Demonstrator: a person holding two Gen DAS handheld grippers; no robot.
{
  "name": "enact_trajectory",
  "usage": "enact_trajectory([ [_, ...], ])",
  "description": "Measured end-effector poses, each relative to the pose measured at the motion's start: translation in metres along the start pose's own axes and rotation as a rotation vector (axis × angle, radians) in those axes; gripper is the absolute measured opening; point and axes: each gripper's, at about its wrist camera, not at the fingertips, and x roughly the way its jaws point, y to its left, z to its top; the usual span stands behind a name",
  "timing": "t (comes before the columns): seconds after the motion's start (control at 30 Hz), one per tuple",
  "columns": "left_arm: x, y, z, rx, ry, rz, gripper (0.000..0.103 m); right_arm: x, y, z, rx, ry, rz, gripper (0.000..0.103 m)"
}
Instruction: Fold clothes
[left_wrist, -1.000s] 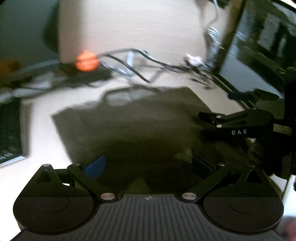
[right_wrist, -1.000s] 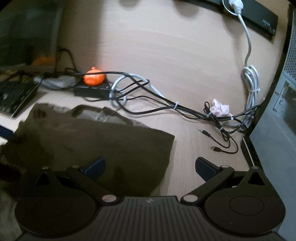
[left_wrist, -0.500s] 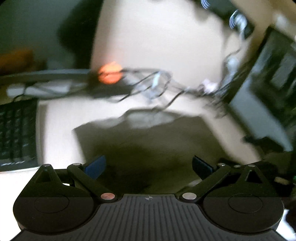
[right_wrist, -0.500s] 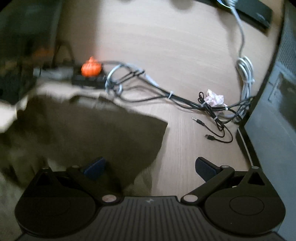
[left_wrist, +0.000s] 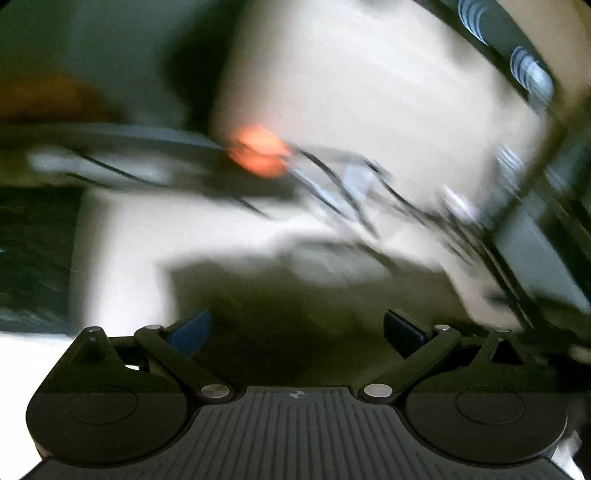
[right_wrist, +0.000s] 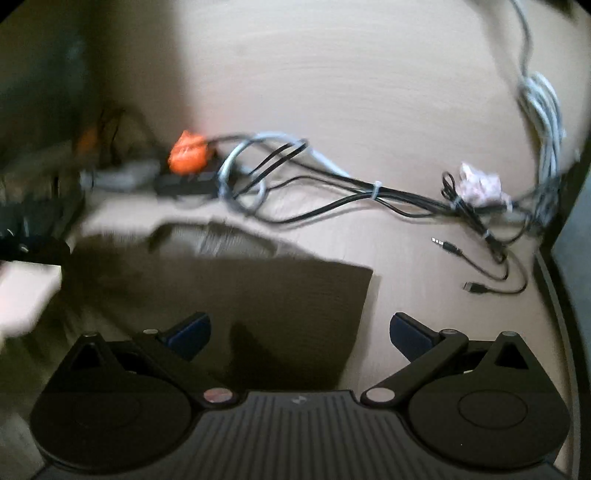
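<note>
A dark olive garment (right_wrist: 236, 291) lies flat on the pale wooden table (right_wrist: 351, 92), its right edge ending between the fingers of the right tool (right_wrist: 301, 332), whose jaws stand wide and hold nothing. In the blurred left view the same cloth (left_wrist: 295, 314) spreads under the left tool (left_wrist: 297, 328), also wide and empty. Beyond it lie a tangle of black and white cables (right_wrist: 332, 184), an orange pumpkin-shaped object (right_wrist: 188, 157) and a crumpled tissue (right_wrist: 480, 182).

A pale wood-grain desk (right_wrist: 332, 92) fills the view, lit unevenly with deep shadow at the left; tangled black and grey cables (right_wrist: 332, 192) trail across it; a small orange object (right_wrist: 186, 155) sits among them.
</note>
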Motion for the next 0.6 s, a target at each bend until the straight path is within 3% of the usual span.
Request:
enact_trajectory([
  [0.1,0.011,0.027,0.017,-0.111,0.009,0.1,0.101,0.023,-0.017,0.011,0.111,0.023,-0.004,0.101],
  [0.13,0.017,0.032,0.017,-0.13,0.032,0.114,0.101,0.03,-0.022,0.012,0.143,0.045,0.01,0.087],
  [0.17,0.021,0.036,0.018,-0.145,0.052,0.129,0.096,0.037,-0.028,0.012,0.175,0.068,0.026,0.066],
  [0.2,0.023,0.037,0.018,-0.136,0.061,0.156,0.088,0.041,-0.032,0.012,0.208,0.086,0.056,0.056],
  [0.23,0.024,0.037,0.018,-0.12,0.066,0.182,0.061,0.042,-0.033,0.013,0.215,0.081,0.059,0.056],
  [0.27,0.024,0.038,0.018,-0.124,0.069,0.181,0.06,0.042,-0.033,0.014,0.218,0.072,0.058,0.056],
  [0.6,0.032,0.043,0.017,-0.163,0.082,0.149,0.094,0.052,-0.032,0.016,0.22,0.048,0.061,0.056],
])
